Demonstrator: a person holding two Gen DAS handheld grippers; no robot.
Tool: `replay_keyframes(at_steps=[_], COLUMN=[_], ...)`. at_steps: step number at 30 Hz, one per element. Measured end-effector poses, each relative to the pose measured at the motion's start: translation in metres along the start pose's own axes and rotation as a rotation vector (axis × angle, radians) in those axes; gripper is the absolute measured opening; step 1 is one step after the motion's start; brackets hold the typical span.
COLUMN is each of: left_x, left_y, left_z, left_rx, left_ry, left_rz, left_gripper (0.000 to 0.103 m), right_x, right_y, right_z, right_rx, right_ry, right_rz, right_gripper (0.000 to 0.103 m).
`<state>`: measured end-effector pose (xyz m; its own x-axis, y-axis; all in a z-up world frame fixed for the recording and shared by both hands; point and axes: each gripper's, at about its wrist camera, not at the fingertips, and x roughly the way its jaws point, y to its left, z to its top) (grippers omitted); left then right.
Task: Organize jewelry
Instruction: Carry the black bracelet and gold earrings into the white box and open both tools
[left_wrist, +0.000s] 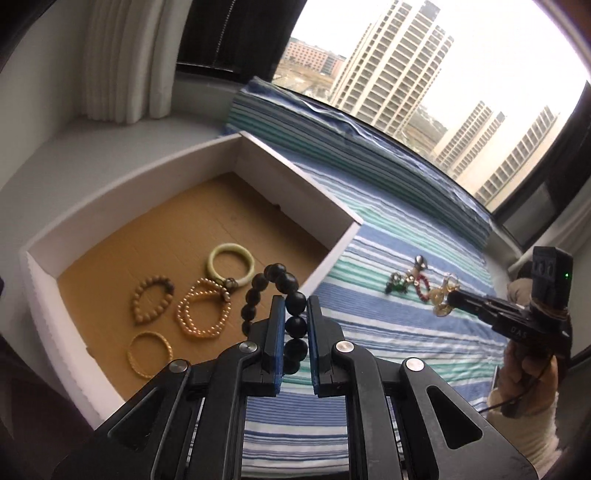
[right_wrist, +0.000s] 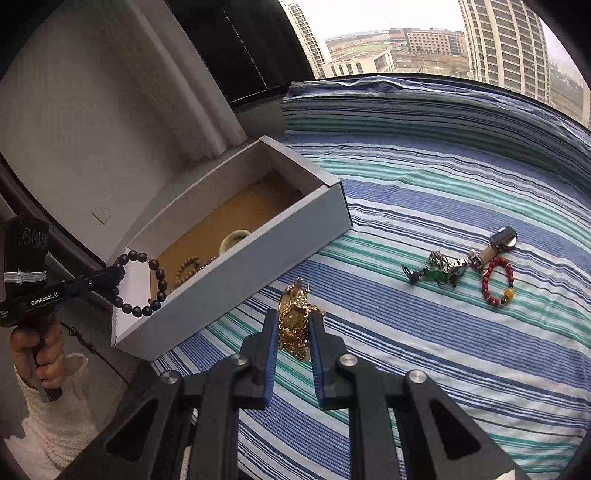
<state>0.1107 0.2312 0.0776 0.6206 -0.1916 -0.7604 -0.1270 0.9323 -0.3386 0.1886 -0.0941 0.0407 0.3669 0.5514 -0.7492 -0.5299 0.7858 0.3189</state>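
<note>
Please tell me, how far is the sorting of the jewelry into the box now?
Done: four bracelets lie in the white box, among them a pale bangle. In hand: the left gripper is shut on a black bead bracelet, and the right gripper on a gold chain. Left: a red bead bracelet and a keychain cluster on the striped cloth.

Box (right_wrist: 236, 266) left on bedspread (right_wrist: 443, 184), 4 bracelets (left_wrist: 199, 306) inside, bead bracelet (right_wrist: 496, 282) and keychain (right_wrist: 443, 269) right

Striped bedspread (right_wrist: 443, 192) — white box (right_wrist: 258, 258), red bead bracelet (right_wrist: 496, 278), tangled keyring charms (right_wrist: 443, 267) directly on it
</note>
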Motion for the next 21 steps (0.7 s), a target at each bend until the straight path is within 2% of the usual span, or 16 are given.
replay_keyframes(at_steps=[2,5,11,15,21], left_x=[0.001,0.008,0.031,0.045,0.058], left_y=[0.025,0.065,0.138,0.171,0.189], left_z=[0.012,0.018,0.011,0.008,0.011], left_rx=[-0.027,-0.082,-0.176,-0.230,-0.238], left_ry=[-0.015,-0.009,0.038,0.065,0.080], left_rz=[0.060,0.129,0.243,0.275,0.320], left_gripper=[0.009,0.009,0.009,0.009,0.009], right_x=[0.015,0.050,0.132,0.182,0.240], right_y=[0.026,0.063,0.135,0.177,0.220], right_z=[0.026,0.054,0.066,0.068,0.095], right_rx=[-0.036,-0.062,-0.135,-0.193,-0.266], right_ry=[-0.008,0.033,0.169,0.237,0.221], right_rz=[0.033,0.097,0.196,0.203,0.133], right_gripper=[0.016,0.016,0.016,0.016,0.016])
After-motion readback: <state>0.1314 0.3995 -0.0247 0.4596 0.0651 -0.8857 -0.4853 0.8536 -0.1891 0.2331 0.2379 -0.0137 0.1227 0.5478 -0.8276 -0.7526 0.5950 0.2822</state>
